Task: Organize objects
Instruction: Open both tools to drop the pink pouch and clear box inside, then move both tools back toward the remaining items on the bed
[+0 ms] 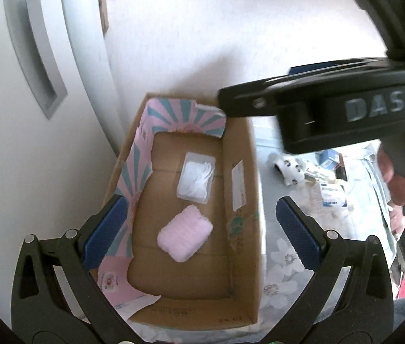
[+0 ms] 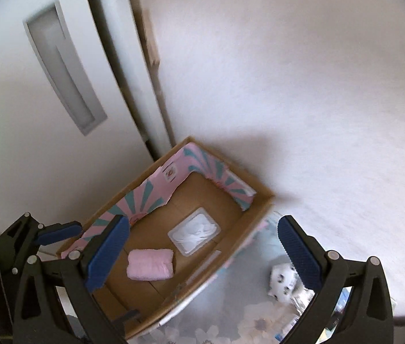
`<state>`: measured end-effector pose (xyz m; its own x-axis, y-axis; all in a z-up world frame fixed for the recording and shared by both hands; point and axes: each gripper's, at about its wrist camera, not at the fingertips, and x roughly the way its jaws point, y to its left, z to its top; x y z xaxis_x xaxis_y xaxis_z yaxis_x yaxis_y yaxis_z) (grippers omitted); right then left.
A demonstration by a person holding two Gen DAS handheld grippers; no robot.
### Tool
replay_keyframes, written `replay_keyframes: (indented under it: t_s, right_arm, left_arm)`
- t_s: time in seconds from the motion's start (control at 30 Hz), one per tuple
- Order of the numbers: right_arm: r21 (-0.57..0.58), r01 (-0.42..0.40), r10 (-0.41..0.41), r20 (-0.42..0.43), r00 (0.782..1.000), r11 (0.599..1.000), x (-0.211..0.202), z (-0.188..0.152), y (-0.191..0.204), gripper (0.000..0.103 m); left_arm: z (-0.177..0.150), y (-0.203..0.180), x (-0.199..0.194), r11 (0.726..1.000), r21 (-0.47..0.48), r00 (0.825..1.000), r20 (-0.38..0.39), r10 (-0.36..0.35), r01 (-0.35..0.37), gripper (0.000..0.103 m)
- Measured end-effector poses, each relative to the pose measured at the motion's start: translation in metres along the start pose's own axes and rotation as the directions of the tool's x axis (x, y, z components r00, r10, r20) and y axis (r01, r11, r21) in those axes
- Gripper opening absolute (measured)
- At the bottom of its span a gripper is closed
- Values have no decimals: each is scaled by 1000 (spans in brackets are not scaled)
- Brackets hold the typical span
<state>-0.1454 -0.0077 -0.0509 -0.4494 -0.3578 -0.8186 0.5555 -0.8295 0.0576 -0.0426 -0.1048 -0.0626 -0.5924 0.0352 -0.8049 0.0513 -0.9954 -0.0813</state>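
We hold both grippers above an open cardboard box (image 1: 242, 154) that stands on a surface covered with a pale floral cloth (image 1: 282, 261), pushed up against a white wall and next to a white door with a recessed grey handle (image 1: 39, 66).

Our left gripper (image 1: 199, 230) hovers over the box with its blue-padded fingers (image 1: 107, 229) spread wide and nothing between them. Our right gripper (image 2: 203, 253) is likewise released, its blue pads (image 2: 298, 250) well apart and empty; in the left wrist view its black body marked "DAS" crosses the upper right, with a hand (image 1: 397, 183) wrapped round the grip.

Inside the box, two things lie on the brown floor. A folded pink fluffy cloth (image 1: 185, 236) sits toward the near end, and a clear plastic packet holding something white (image 1: 196, 180) lies just beyond it, apart from the cloth. Pink paper with teal rays (image 1: 136, 172) lines the far and left walls of the box.

Outside the box, to its right on the floral cloth, rests a small white item with black spots (image 2: 282, 283), near a heap of mixed packets (image 1: 331, 192) that are too blurred for us to name.
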Motion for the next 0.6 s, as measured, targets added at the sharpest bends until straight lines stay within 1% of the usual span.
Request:
replay_keyframes:
  t_s: [0.1, 0.13, 0.27, 0.4, 0.5, 0.6]
  right_arm:
    - [54, 32, -34, 47, 998, 998, -48, -2, -14, 103]
    - [71, 43, -48, 61, 997, 997, -58, -4, -17, 103]
    - [134, 141, -157, 112, 981, 981, -98, -20, -32, 103]
    - [231, 226, -263, 142, 954, 946, -131, -44, -50, 103]
    - [297, 274, -327, 144, 934, 914, -151, -64, -63, 103]
    - [343, 335, -398, 133, 908, 878, -164, -84, -74, 103]
  left_arm:
    - [6, -10, -14, 1000, 22, 1000, 29, -10, 9, 103]
    - [8, -13, -18, 999, 30, 999, 43, -13, 11, 103]
    - [16, -26, -33, 998, 52, 996, 87, -27, 23, 103]
    - [22, -38, -44, 997, 67, 991, 130, -39, 31, 103]
    - [24, -47, -48, 997, 70, 986, 157, -50, 39, 103]
    - [26, -57, -52, 996, 75, 984, 171, -49, 37, 103]
